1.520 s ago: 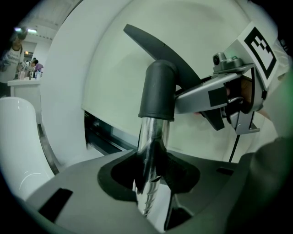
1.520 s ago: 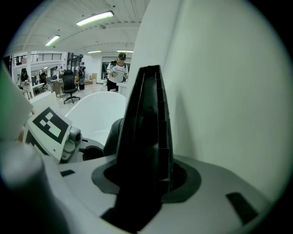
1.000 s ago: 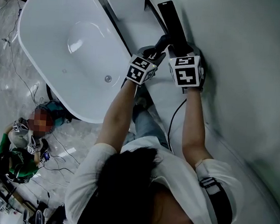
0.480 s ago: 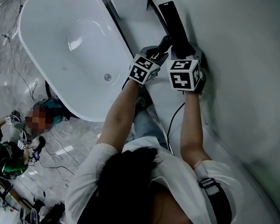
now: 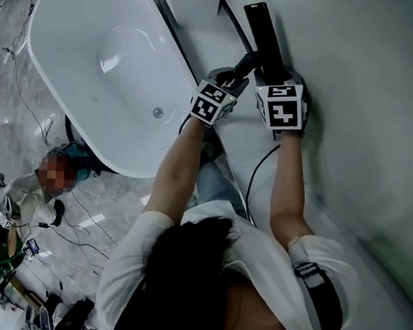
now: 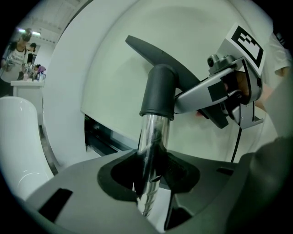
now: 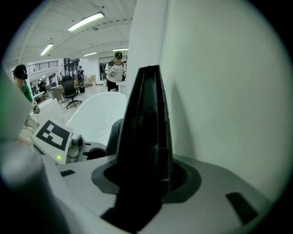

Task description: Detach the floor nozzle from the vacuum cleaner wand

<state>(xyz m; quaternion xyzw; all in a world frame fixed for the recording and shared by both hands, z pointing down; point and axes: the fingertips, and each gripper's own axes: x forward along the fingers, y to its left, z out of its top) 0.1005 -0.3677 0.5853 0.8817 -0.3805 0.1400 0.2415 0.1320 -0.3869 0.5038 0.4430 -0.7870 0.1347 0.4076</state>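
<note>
In the head view the black floor nozzle (image 5: 261, 28) lies flat against a white curved surface, joined by a dark collar (image 5: 244, 61) to the chrome wand. My left gripper (image 5: 235, 74) is shut on the chrome wand (image 6: 153, 146) just below the collar (image 6: 158, 93). My right gripper (image 5: 274, 72) is shut on the floor nozzle (image 7: 144, 132), whose black ribbed body fills the gap between its jaws. From the left gripper view, the right gripper (image 6: 219, 91) sits on the nozzle (image 6: 158, 55) just beyond the collar. The left gripper's marker cube (image 7: 55, 136) shows at lower left in the right gripper view.
A white bathtub (image 5: 93, 66) stands to the left of both grippers. The white curved surface (image 5: 368, 102) fills the right side. A black cable (image 5: 257, 175) hangs below the right gripper. A person (image 5: 14, 206) crouches on the marble floor among loose cables at lower left.
Both grippers keep their holds and stay in place. The person at lower left has shifted further toward the lower-left corner.
</note>
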